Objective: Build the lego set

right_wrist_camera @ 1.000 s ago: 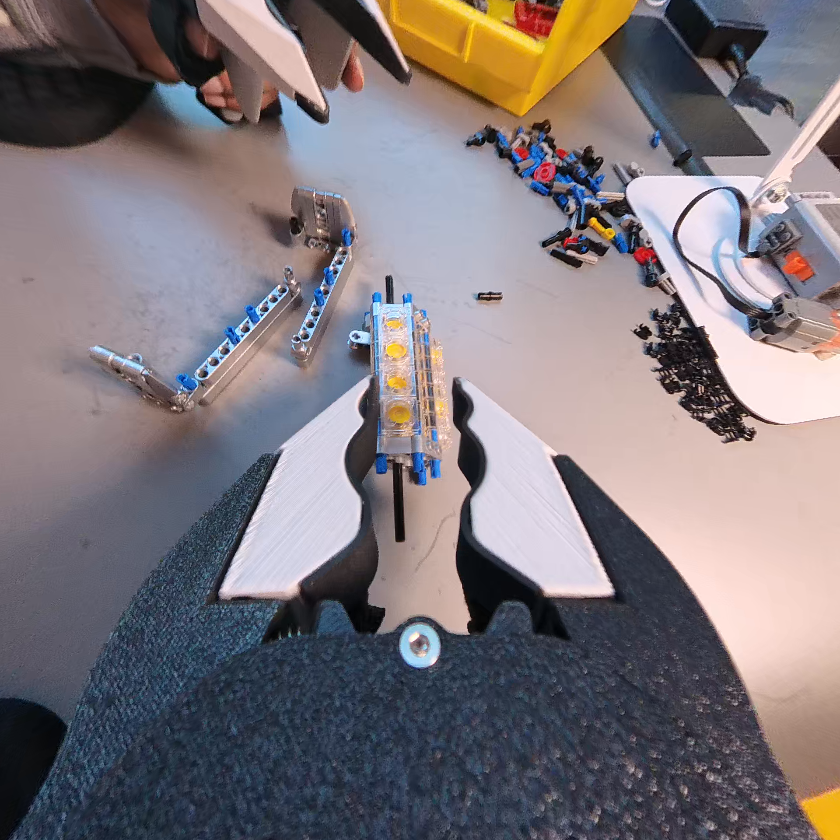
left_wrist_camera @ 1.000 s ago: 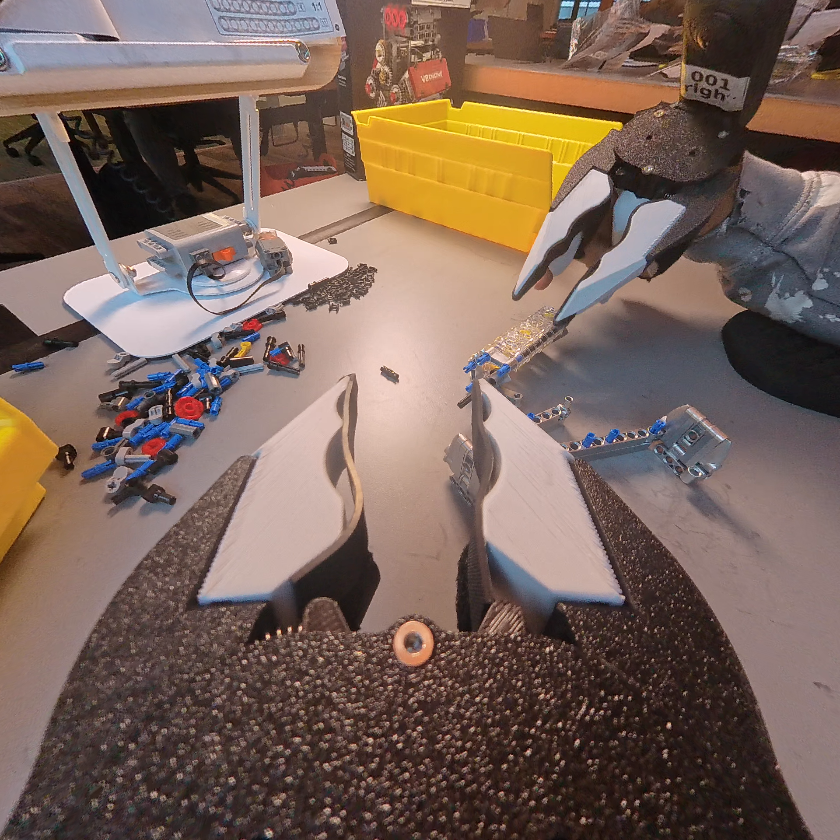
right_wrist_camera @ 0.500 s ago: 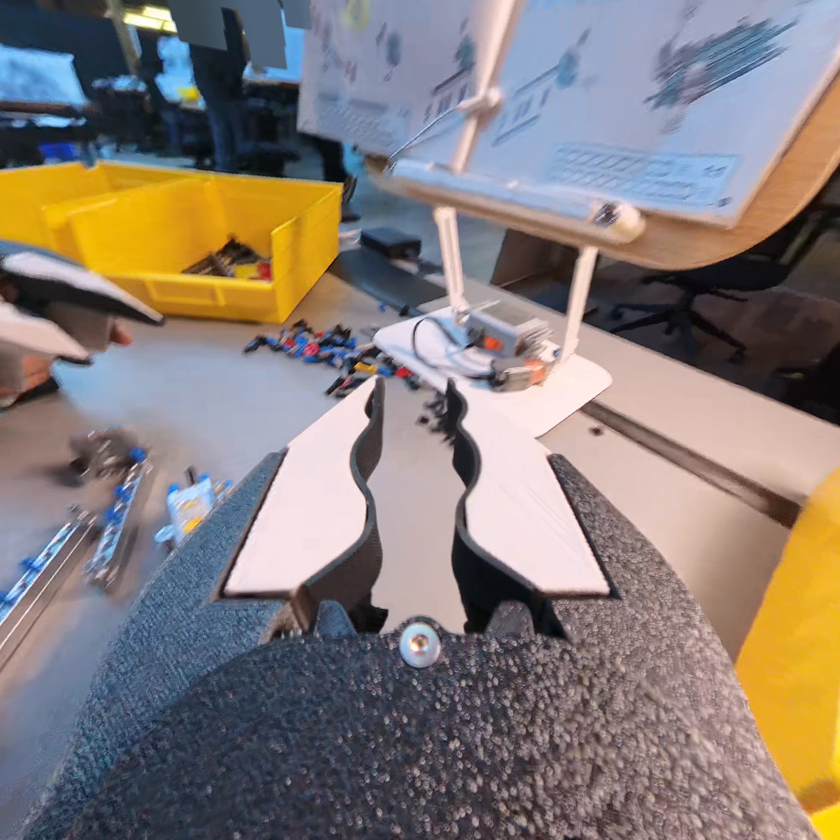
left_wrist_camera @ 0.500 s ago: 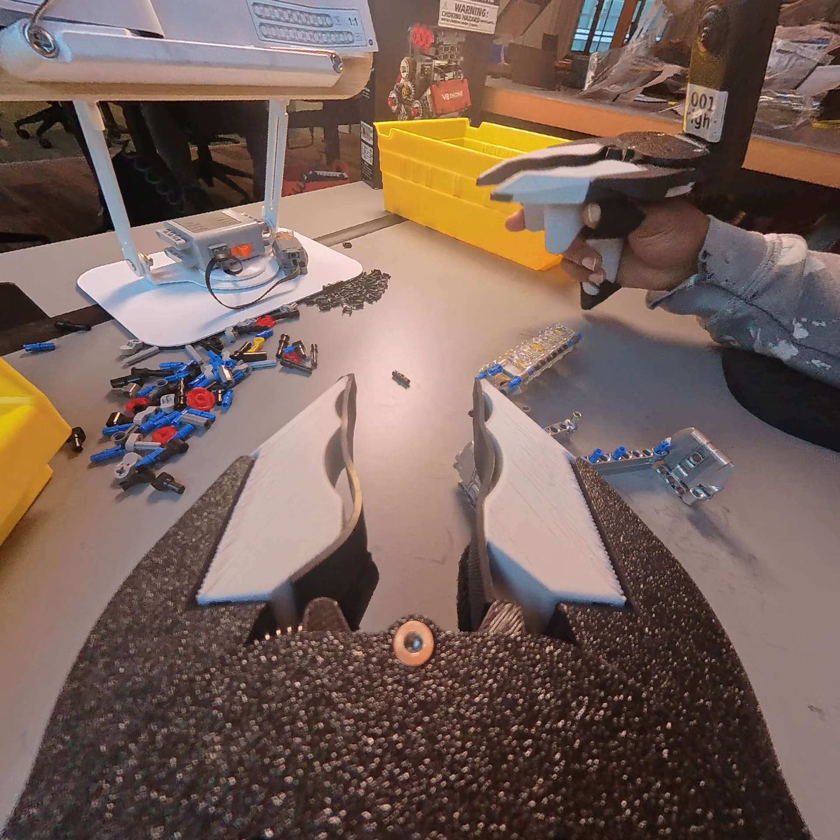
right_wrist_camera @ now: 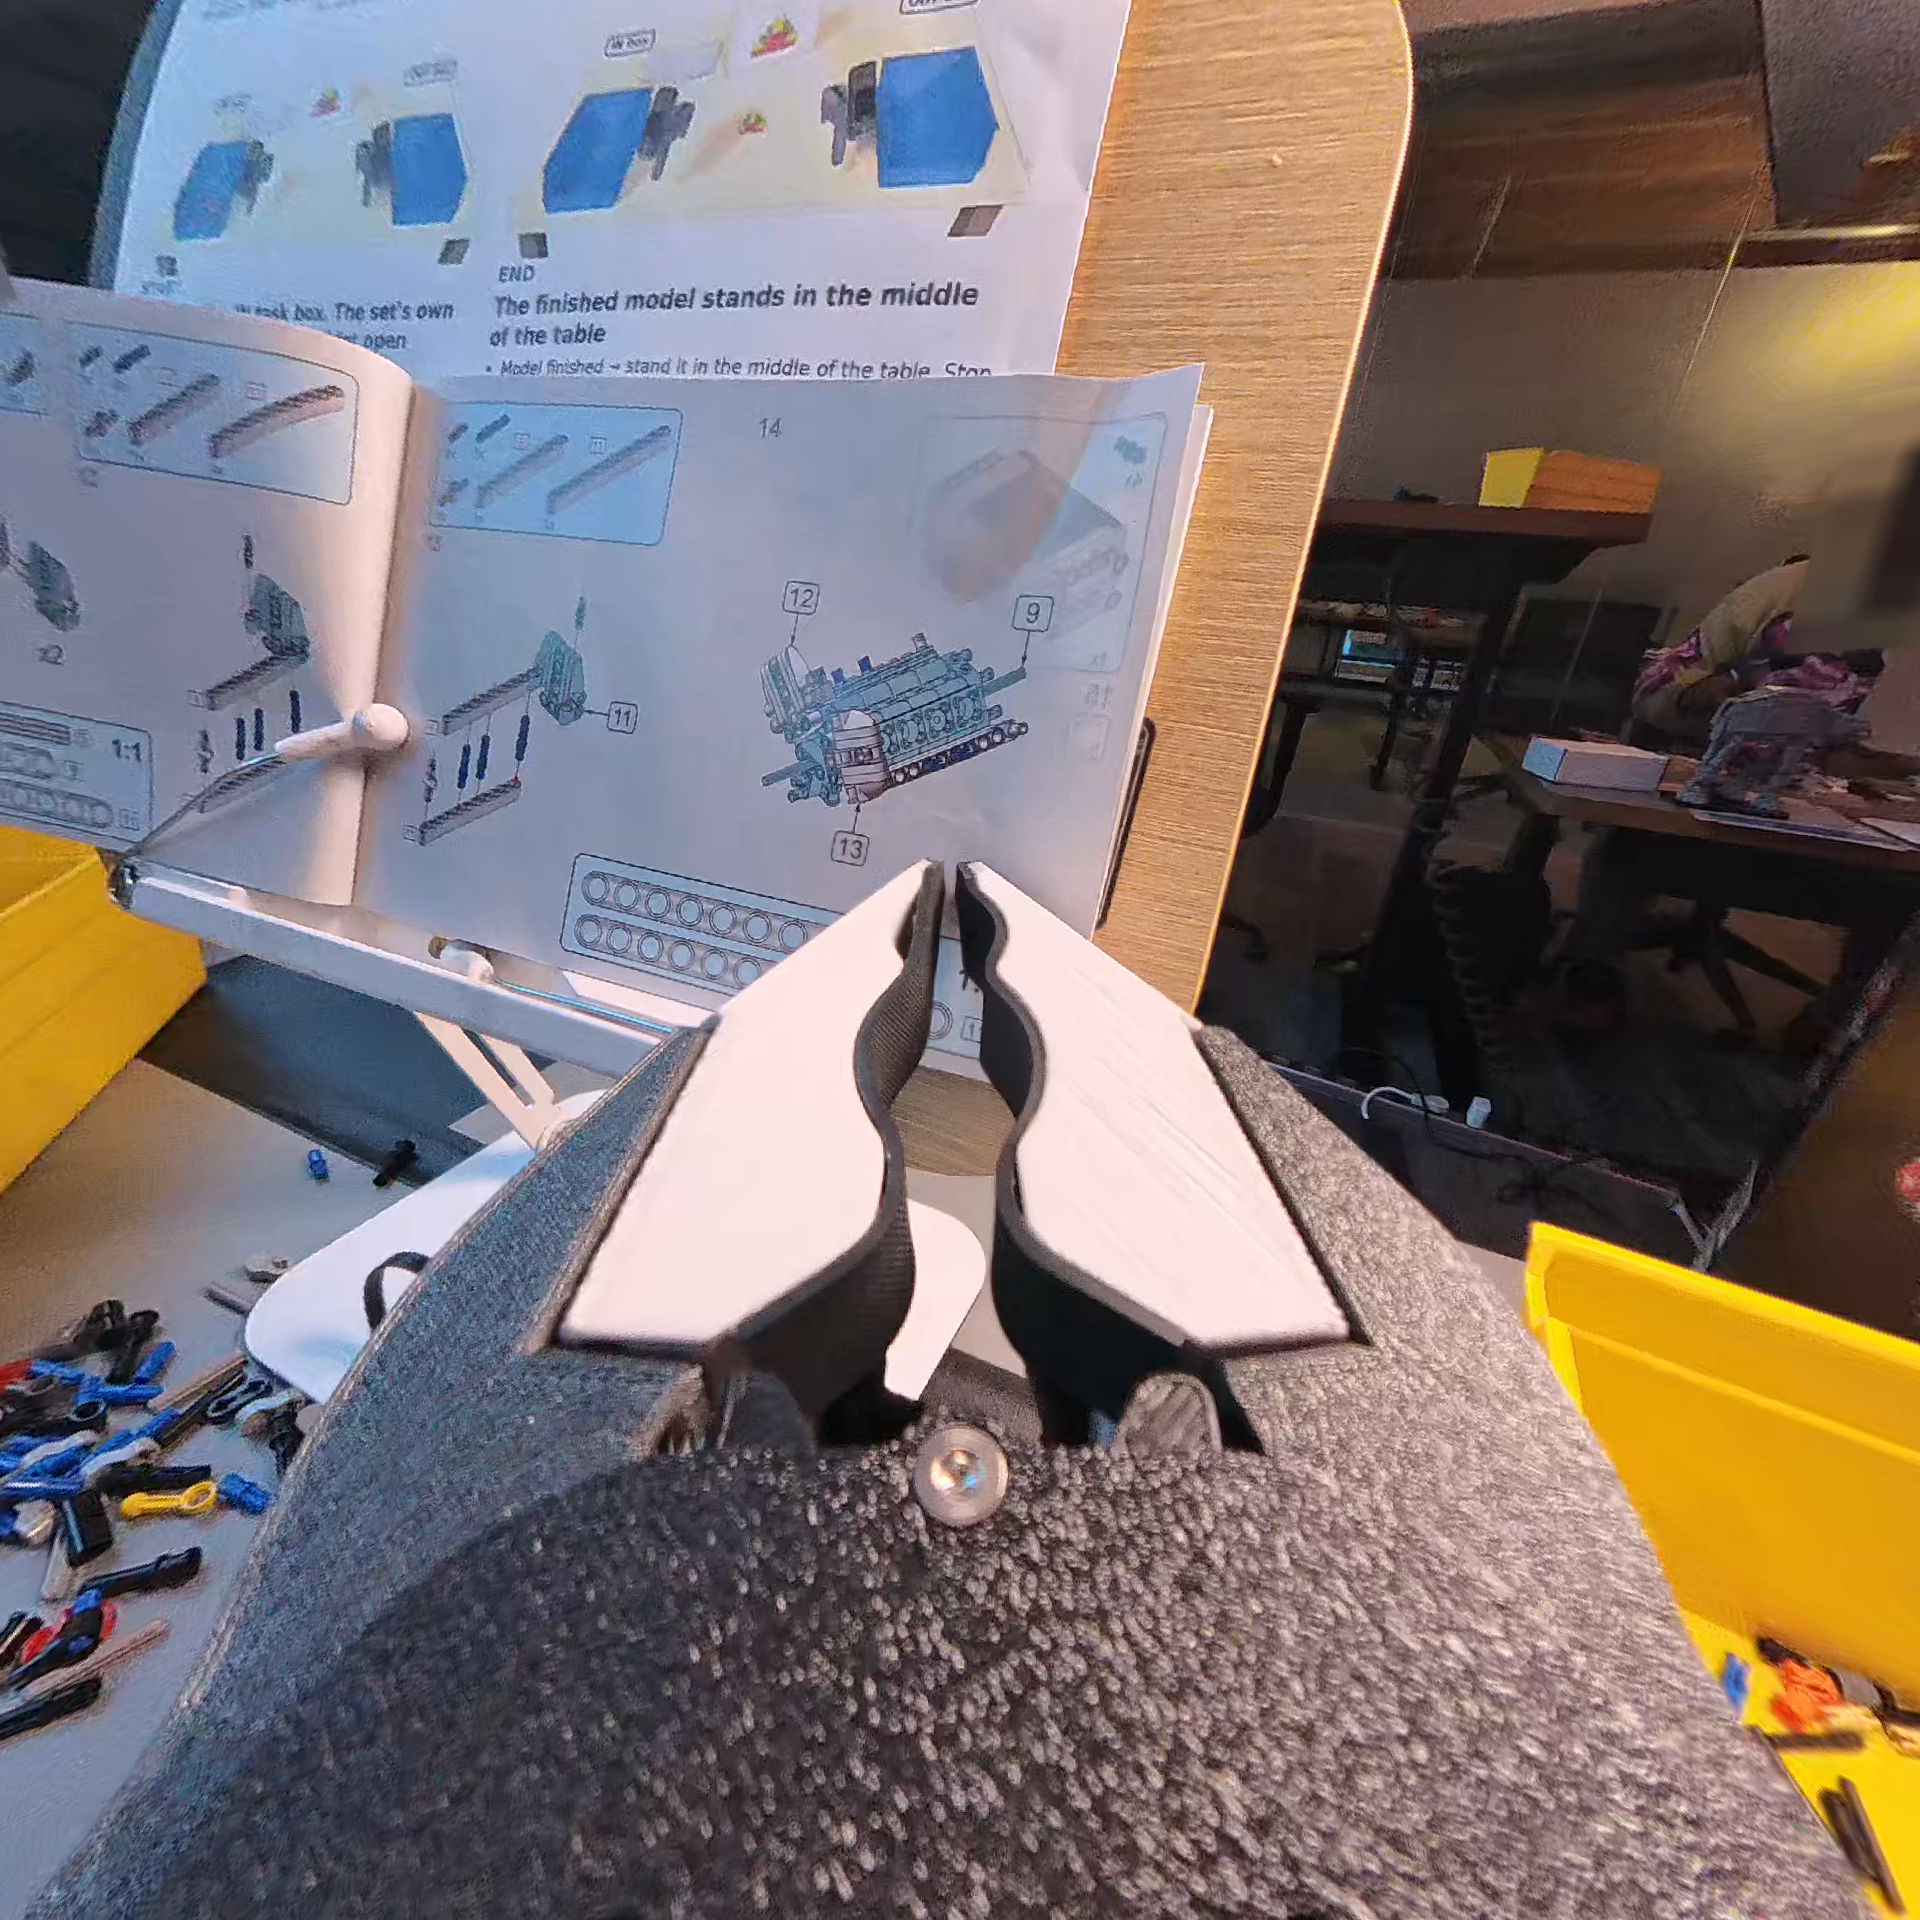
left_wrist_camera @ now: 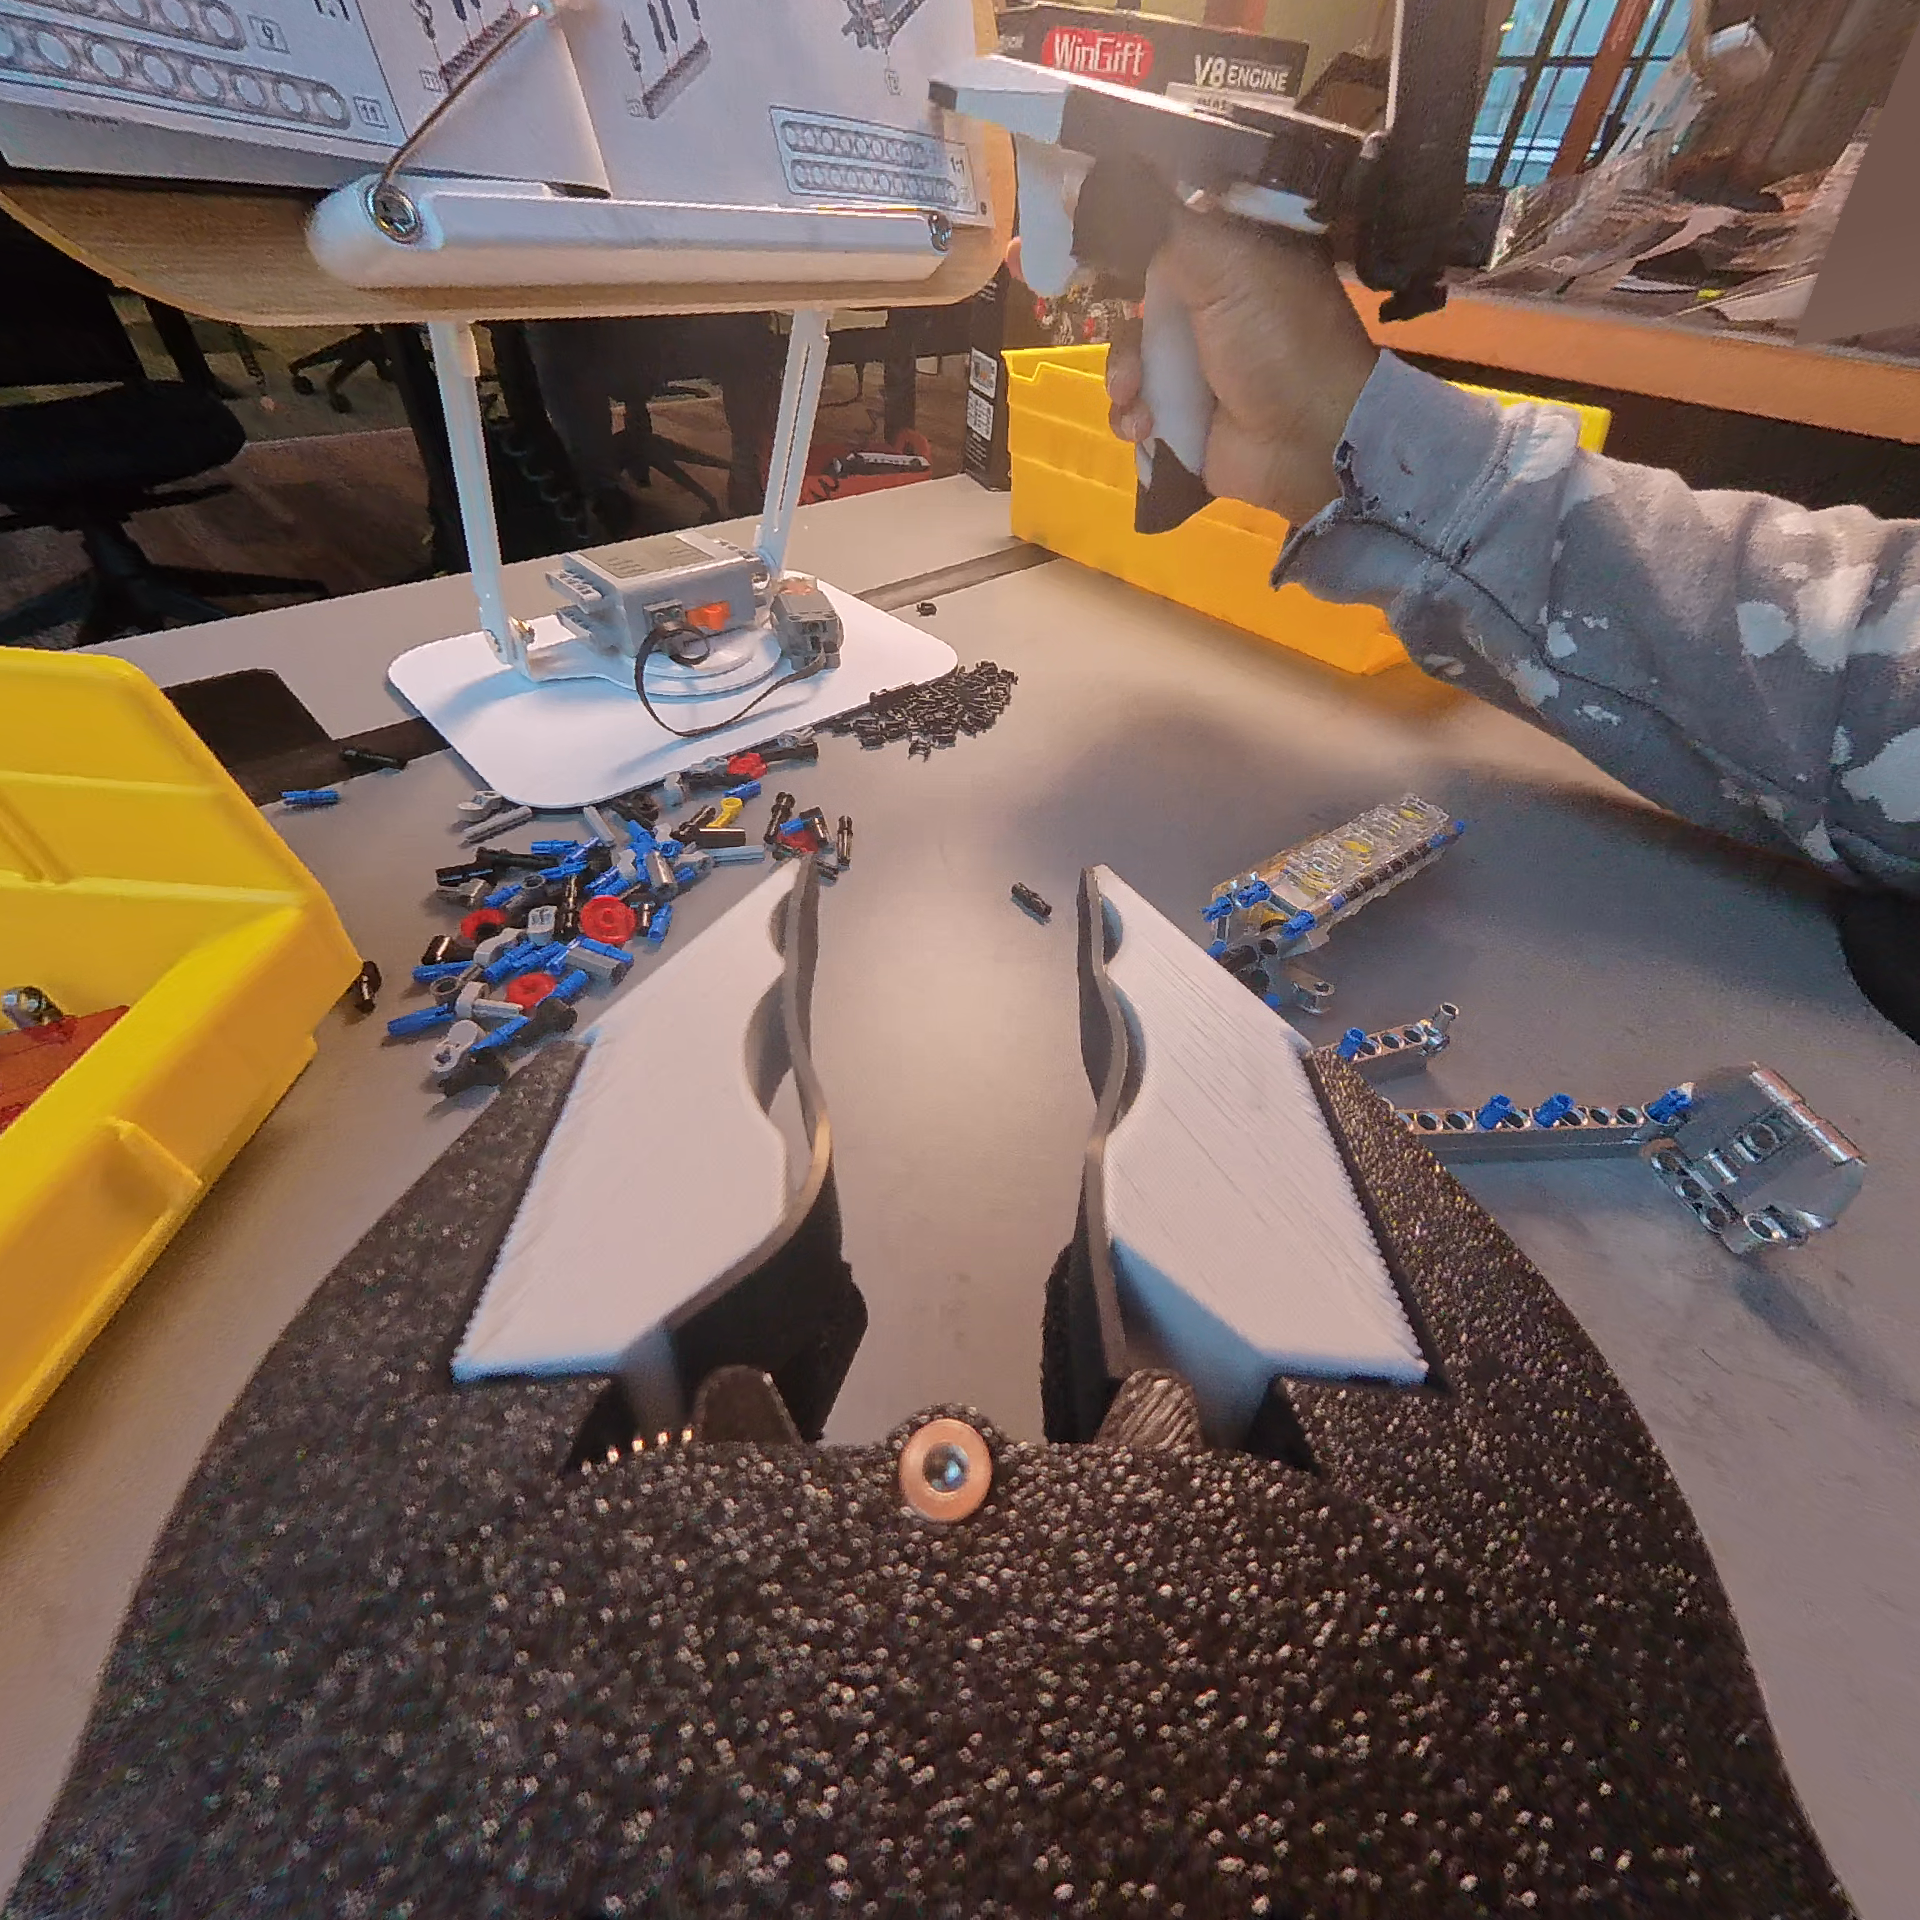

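Observation:
My left gripper (left_wrist_camera: pixel 945 873) is open and empty, held low over the grey table (left_wrist_camera: pixel 987 1195). A small black pin (left_wrist_camera: pixel 1031 900) lies on the table just beyond its tips. A clear engine block with yellow pistons and blue pins (left_wrist_camera: pixel 1340 862) lies to its right, with grey beams (left_wrist_camera: pixel 1538 1127) nearer. My right gripper (right_wrist_camera: pixel 948 871) is shut, raised in front of the open instruction booklet (right_wrist_camera: pixel 727 644) near the page's lower right corner. I cannot tell whether its tips touch the page. It also shows in the left wrist view (left_wrist_camera: pixel 1039 104), held up by a hand.
A pile of small blue, black and red parts (left_wrist_camera: pixel 582 894) and a heap of black pins (left_wrist_camera: pixel 935 707) lie by the white stand base (left_wrist_camera: pixel 582 748), which carries a grey battery box (left_wrist_camera: pixel 665 592). Yellow bins stand at left (left_wrist_camera: pixel 125 935) and back right (left_wrist_camera: pixel 1195 551). The gap from one gripper's tips to the other's is roughly 35 cm.
My right gripper rose from around the clear engine block on the table, swung up to the booklet and shut with nothing between the pads. The block stayed on the table. My left gripper stayed open.

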A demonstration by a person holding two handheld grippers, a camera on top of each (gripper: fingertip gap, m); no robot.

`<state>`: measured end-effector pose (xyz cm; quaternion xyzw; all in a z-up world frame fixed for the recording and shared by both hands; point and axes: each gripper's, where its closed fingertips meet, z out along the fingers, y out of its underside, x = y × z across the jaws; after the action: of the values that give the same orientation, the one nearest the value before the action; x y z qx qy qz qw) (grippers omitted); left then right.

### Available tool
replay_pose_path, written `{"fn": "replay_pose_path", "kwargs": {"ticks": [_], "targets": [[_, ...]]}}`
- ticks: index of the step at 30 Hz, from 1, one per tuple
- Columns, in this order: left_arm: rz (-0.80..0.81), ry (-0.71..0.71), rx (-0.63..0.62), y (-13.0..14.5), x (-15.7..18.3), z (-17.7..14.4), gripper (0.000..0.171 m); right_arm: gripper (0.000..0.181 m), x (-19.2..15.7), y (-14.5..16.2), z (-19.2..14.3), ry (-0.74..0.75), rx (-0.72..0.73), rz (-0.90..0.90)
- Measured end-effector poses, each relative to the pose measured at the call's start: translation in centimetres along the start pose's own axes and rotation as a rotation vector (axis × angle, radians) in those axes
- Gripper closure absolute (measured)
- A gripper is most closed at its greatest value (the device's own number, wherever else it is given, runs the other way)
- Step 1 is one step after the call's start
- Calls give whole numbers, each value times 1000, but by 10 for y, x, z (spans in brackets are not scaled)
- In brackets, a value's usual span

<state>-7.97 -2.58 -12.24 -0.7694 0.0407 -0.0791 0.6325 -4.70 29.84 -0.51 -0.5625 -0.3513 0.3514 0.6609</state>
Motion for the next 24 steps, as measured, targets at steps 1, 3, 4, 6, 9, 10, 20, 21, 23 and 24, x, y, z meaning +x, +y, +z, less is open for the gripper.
{"fn": "replay_pose_path", "kwargs": {"ticks": [1,3,4,6,9,10,20,21,23,24], "targets": [[-2,1,-1,0,0,0,123,181,1,1,0,-5,2,-6],[-1,1,-1,0,0,0,123,181,1,1,-1,-16,-1,-13],[0,0,-1,0,0,0,123,181,1,2,-1,-18,-1,-9],[3,-2,-1,0,0,1,123,181,1,2,-1,-23,4,-1],[2,-5,-4,1,0,1,123,181,1,2,-1,-35,6,15],[0,-6,-6,1,0,2,123,181,1,2,-1,-38,5,20],[-1,-3,-8,0,1,4,124,180,0,3,-2,-56,-4,39],[0,1,-7,0,1,4,125,180,0,3,-2,-57,-5,40],[2,7,-6,0,2,5,126,180,0,3,-2,-60,-4,42],[3,9,-4,0,3,5,127,180,0,3,-2,-60,-3,41]]}}
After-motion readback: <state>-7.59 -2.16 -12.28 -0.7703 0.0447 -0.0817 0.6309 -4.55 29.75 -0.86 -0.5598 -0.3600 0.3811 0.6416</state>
